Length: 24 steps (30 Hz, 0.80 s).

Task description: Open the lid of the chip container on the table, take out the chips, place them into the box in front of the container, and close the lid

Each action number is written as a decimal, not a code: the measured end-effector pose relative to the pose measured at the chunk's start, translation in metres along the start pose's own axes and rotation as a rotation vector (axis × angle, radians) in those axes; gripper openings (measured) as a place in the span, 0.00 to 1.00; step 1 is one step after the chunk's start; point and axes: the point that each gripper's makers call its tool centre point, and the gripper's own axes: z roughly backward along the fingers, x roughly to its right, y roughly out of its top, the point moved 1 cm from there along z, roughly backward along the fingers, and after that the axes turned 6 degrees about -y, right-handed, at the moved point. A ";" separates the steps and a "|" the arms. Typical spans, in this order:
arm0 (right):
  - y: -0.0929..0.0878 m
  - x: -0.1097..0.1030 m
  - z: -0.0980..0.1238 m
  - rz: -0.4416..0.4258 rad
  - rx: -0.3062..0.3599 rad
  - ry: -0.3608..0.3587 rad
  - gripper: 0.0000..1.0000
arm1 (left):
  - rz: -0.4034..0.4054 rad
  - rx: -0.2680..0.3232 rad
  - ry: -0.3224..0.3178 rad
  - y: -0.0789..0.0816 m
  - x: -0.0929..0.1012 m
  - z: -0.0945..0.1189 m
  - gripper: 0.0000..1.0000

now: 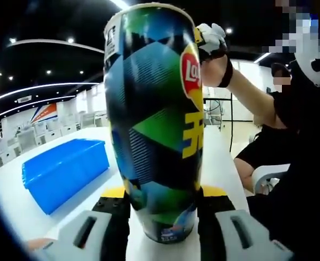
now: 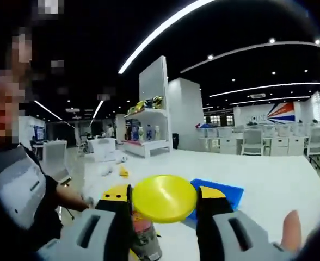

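Note:
A tall chip can (image 1: pixel 154 119), dark with blue and green triangles and a red logo, stands upright on the white table (image 1: pixel 220 163). My left gripper (image 1: pixel 162 197) is shut on its lower body, one jaw on each side. The round yellow lid (image 2: pixel 164 198) sits flat between the jaws of my right gripper (image 2: pixel 164 200), which is shut on it. Below the lid a bit of the can (image 2: pixel 145 242) shows. The blue box (image 1: pixel 65 171) lies on the table left of the can, and its corner (image 2: pixel 222 191) shows behind the lid.
A seated person in black (image 1: pixel 290 157) is close on the right, and a gloved hand (image 1: pixel 211 41) reaches near the can's top. A fingertip (image 2: pixel 292 231) shows at the lower right. White desks and chairs (image 2: pixel 258 142) stand far behind the table.

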 end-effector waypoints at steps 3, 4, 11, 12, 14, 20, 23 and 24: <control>-0.002 -0.015 -0.008 0.019 -0.025 0.035 0.43 | -0.003 0.002 -0.001 0.000 0.000 0.000 0.48; -0.004 -0.021 -0.011 0.022 -0.034 0.052 0.43 | -0.004 0.001 -0.001 0.000 0.000 0.000 0.48; -0.017 -0.045 -0.029 0.055 -0.088 0.109 0.43 | -0.009 -0.001 -0.001 0.000 0.000 0.000 0.48; -0.018 -0.046 -0.030 0.055 -0.093 0.114 0.43 | -0.009 -0.002 -0.001 0.000 0.001 0.000 0.48; -0.019 -0.047 -0.032 0.053 -0.099 0.123 0.43 | -0.010 -0.002 0.000 0.000 0.001 0.000 0.48; -0.030 -0.049 -0.037 0.084 -0.151 0.124 0.43 | -0.008 0.000 0.000 -0.001 0.000 0.000 0.48; -0.037 -0.047 -0.039 0.099 -0.174 0.113 0.44 | -0.009 0.004 -0.001 -0.001 0.001 0.000 0.48; -0.036 -0.048 -0.038 0.090 -0.170 0.118 0.44 | -0.009 0.004 0.000 -0.001 0.001 0.000 0.48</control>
